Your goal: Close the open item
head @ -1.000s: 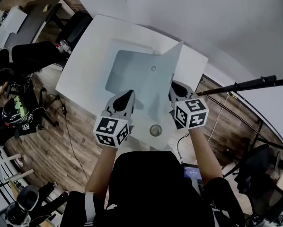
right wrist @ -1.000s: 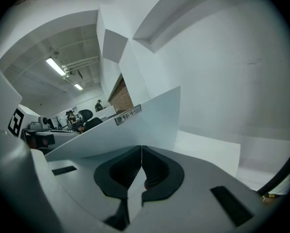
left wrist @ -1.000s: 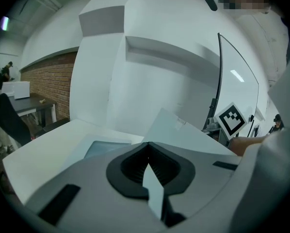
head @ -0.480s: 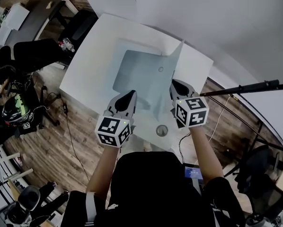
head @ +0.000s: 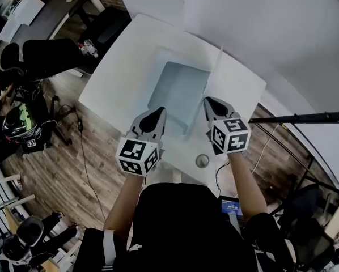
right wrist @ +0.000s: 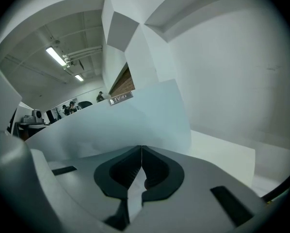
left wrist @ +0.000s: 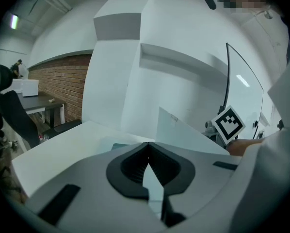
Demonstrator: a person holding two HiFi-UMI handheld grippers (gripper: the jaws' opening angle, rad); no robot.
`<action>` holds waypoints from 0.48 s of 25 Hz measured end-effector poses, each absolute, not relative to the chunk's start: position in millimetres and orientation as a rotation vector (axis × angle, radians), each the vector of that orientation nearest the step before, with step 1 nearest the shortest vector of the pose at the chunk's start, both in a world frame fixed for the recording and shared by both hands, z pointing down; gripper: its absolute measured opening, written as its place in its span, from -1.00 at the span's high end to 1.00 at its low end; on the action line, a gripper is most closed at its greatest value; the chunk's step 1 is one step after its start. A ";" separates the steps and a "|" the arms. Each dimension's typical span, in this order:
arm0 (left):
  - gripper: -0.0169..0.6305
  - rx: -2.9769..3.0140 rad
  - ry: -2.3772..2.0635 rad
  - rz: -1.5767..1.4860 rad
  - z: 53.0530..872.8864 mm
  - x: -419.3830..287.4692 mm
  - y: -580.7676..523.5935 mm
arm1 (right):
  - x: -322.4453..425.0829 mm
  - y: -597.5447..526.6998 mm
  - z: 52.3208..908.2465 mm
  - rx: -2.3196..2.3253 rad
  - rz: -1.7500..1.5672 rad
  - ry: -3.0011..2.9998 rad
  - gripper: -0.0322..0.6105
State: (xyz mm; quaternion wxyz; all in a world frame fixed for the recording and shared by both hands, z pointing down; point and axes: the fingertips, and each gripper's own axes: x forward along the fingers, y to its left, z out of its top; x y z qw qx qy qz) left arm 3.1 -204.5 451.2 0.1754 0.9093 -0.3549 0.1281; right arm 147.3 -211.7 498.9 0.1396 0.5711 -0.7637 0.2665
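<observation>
Left claw [head: 156, 113] and right claw [head: 210, 102] both pinched together, empty. The upright folder cover [head: 217, 67] may tip outward if nudged wrong.

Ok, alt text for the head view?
A pale blue folder lies open on a white table, its cover standing nearly upright. Both claws are shut: the left claw at the folder's near edge, the right claw beside the cover.

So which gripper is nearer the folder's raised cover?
Right. The right gripper sits just beside the cover's near end; the left gripper is off to its left, at the flat half's near edge.
</observation>
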 end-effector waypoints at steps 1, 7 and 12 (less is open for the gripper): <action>0.91 2.568 -1.009 0.361 453.3 -0.5 -206.3 | 143.7 -214.1 500.4 1.642 0.771 -2.207 0.78; 0.91 2.538 -1.040 0.355 460.9 -19.1 -217.4 | 127.8 -227.8 507.8 1.601 0.776 -2.210 0.78; 0.91 2.506 -1.062 0.359 466.6 -37.5 -228.2 | 108.2 -241.0 509.8 1.564 0.782 -2.217 0.78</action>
